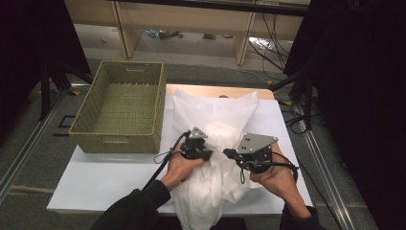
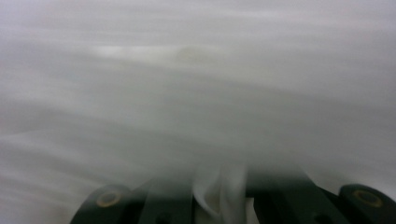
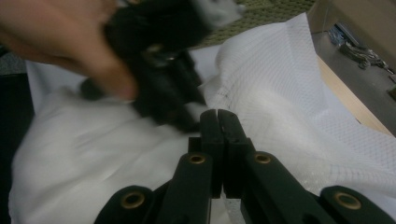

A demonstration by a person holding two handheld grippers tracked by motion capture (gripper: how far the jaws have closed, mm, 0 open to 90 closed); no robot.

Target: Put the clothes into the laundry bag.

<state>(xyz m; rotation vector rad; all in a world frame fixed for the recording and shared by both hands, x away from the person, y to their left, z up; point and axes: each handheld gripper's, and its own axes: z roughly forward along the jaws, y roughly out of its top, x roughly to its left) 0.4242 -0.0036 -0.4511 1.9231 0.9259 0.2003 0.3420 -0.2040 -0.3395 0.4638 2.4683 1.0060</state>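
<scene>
Dim room, bright middle, blurry close-ups

High view is lit from above on the worktop [image 1: 95,182] and the white cloth [image 1: 215,124], which glares a bit, while both sides drop into near black. Left gripper view is pretty much all motion smear, cloth [image 2: 196,93] streaked sideways, jaws soft at the bottom. Right gripper view is sharper on its own jaws, but the hand [image 3: 60,42] is blurred, and the left edge goes dark.

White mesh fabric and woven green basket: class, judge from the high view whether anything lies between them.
Nothing visible does. The white mesh fabric lies on the white table right beside the woven green basket, whose inside looks empty. Both hand-held grippers, left and right, are already on the fabric.
</scene>
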